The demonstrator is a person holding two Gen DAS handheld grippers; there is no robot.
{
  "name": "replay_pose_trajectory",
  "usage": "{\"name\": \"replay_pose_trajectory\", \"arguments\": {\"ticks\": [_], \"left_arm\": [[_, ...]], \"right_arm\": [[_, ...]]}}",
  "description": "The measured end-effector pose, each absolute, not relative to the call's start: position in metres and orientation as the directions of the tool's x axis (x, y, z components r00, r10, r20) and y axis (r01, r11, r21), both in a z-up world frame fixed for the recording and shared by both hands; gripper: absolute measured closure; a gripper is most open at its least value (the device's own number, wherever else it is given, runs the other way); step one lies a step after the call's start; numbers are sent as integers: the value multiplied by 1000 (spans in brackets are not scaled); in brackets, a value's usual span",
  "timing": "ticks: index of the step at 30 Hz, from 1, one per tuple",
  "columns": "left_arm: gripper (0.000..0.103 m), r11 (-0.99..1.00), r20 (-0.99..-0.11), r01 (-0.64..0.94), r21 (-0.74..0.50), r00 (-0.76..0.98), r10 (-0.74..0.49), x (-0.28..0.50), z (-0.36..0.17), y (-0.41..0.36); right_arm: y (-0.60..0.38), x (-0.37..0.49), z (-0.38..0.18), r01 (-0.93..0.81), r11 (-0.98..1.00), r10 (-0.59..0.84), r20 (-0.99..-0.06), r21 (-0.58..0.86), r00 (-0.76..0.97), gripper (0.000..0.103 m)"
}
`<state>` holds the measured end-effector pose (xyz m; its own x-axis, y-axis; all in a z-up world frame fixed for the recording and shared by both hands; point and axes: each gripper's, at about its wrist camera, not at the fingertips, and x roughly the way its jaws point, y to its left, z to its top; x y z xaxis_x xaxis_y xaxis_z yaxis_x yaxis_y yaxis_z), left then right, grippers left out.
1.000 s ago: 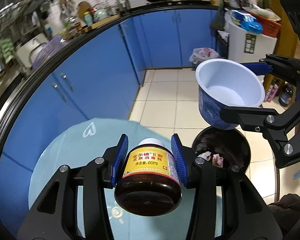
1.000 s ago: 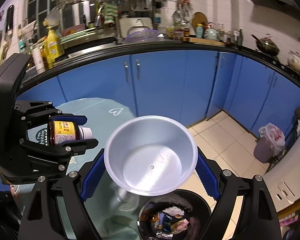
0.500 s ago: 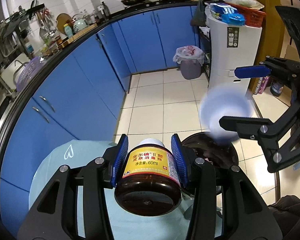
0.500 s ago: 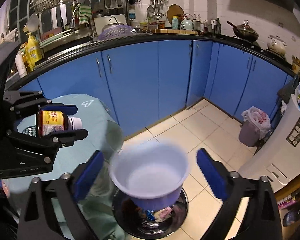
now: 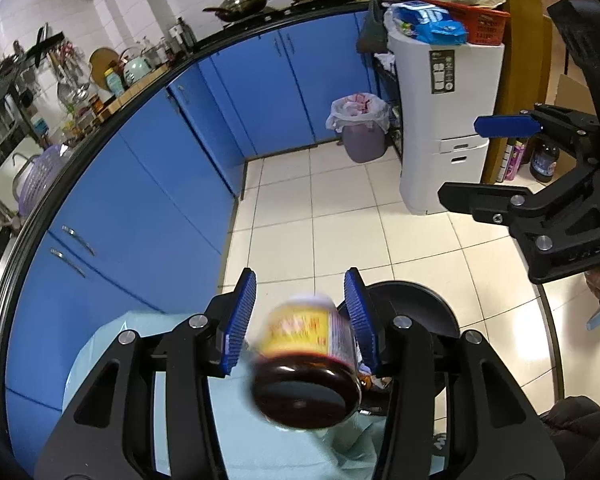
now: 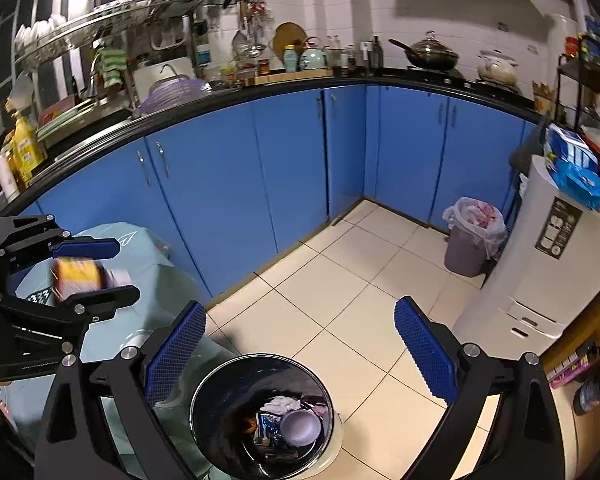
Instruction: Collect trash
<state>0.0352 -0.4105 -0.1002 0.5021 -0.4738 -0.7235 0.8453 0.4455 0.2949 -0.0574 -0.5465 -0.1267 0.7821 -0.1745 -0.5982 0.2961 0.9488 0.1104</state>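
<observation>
My left gripper (image 5: pixel 300 320) has its jaws spread. The brown bottle with a yellow label (image 5: pixel 306 360) is blurred, tilted and loose between the pads, leaning on the right pad, over the table edge by the black trash bin (image 5: pixel 420 312). It also shows in the right wrist view (image 6: pixel 80 274). My right gripper (image 6: pixel 300 344) is open and empty above the black trash bin (image 6: pixel 220 392). The blue-and-white paper bowl (image 6: pixel 300 426) lies inside the bin among wrappers.
A round table with a pale green cloth (image 5: pixel 140 344) is under my left gripper. Blue cabinets (image 6: pixel 260 168) run along the wall. A lilac bin with a white bag (image 6: pixel 474 236) and a white appliance (image 5: pixel 444 120) stand across the tiled floor.
My right gripper opened and the bowl fell into the black bin. My left gripper opened and the bottle is slipping out, blurred. Both grippers moved toward the bin.
</observation>
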Motion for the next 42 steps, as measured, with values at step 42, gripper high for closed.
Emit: {"name": "replay_pose_trajectory", "arguments": {"ticks": [42], "left_arm": [[4, 453, -726, 855, 252, 477, -496, 25, -90, -418]], "right_arm": [[-552, -62, -128, 305, 945, -175, -601, 120, 780, 10]]}}
